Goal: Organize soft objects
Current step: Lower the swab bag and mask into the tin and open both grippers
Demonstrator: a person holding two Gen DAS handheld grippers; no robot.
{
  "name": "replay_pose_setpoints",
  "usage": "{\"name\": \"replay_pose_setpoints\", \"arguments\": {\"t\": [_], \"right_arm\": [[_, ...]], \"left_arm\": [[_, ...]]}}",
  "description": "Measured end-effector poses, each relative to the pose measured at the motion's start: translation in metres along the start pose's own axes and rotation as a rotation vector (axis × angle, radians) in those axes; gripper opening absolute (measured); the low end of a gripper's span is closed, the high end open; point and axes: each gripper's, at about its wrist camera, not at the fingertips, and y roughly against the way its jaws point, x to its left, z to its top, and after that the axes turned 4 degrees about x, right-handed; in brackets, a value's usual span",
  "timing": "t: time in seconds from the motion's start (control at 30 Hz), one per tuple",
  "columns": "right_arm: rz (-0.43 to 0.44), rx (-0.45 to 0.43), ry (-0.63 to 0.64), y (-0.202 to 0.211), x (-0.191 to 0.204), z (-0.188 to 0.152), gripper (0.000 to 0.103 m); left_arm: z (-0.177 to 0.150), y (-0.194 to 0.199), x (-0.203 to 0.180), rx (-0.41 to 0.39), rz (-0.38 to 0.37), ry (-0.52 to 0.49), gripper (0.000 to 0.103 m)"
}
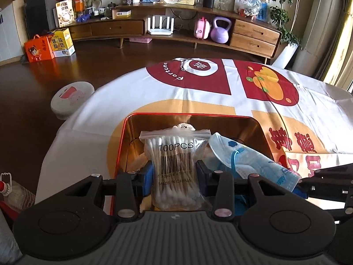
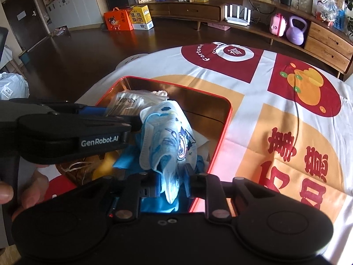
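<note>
Mid-placement into the red tin [image 1: 260,130]: left gripper [image 1: 174,174] clamped on the cotton-swab bag [image 1: 174,154], right gripper [image 2: 173,180] clamped on the printed face mask [image 2: 167,141], both held over the tin (other soft bits under them). Next, by judgement: lowering, then letting go without tangling the mask loops.

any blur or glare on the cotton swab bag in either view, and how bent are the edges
Left wrist view: the cotton swab bag is sharp, its barcode readable, held by the left gripper; the TV cabinet bows from fisheye. Right wrist view: the bag is washed out by glare; the face mask is sharp.
</note>
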Motion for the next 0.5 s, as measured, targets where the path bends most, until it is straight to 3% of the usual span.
{"name": "replay_pose_setpoints", "arguments": {"t": [0.13, 0.3, 0.43, 0.5], "right_arm": [[0.016, -0.012, -0.019, 0.005, -0.004, -0.003, 0.033], [0.034, -0.026, -0.019, 0.013, -0.003, -0.007, 0.043], [0.041, -0.045, -0.010, 0.022, 0.001, -0.010, 0.057], [0.037, -0.052, 0.004, 0.026, 0.004, -0.012, 0.058]], "left_arm": [[-0.001, 0.003, 0.002, 0.002, -0.012, 0.016, 0.041], [-0.004, 0.011, 0.003, -0.014, -0.035, 0.032, 0.059], [-0.006, 0.021, 0.000, -0.027, -0.032, 0.016, 0.061], [-0.008, 0.027, -0.001, -0.034, -0.031, 0.009, 0.063]]}}
